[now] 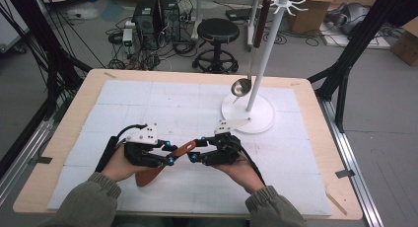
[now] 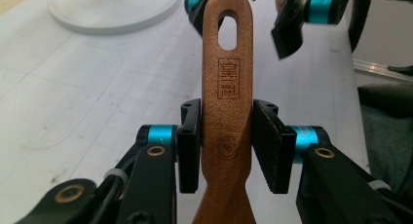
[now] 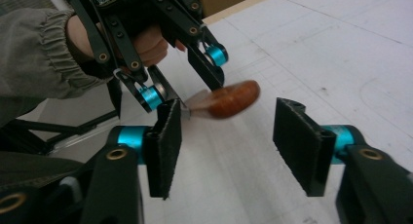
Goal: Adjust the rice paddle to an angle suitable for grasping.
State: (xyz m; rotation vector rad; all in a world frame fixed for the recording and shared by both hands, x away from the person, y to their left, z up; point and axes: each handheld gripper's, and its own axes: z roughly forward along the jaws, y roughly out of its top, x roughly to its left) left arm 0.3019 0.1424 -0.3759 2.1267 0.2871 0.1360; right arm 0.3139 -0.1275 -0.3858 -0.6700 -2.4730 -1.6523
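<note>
On spatula (image 2: 227,112) handle: stamped logo.

I'm reading a stamped square mark on the wooden spatula handle (image 2: 228,83), a character above "SINCE 1903", I'm making out a small round stamp lower down, its letters too small to tell

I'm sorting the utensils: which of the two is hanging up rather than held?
The metal ladle, hanging on the white stand. The brown wooden spatula is clamped in the left gripper, above the table.
</note>
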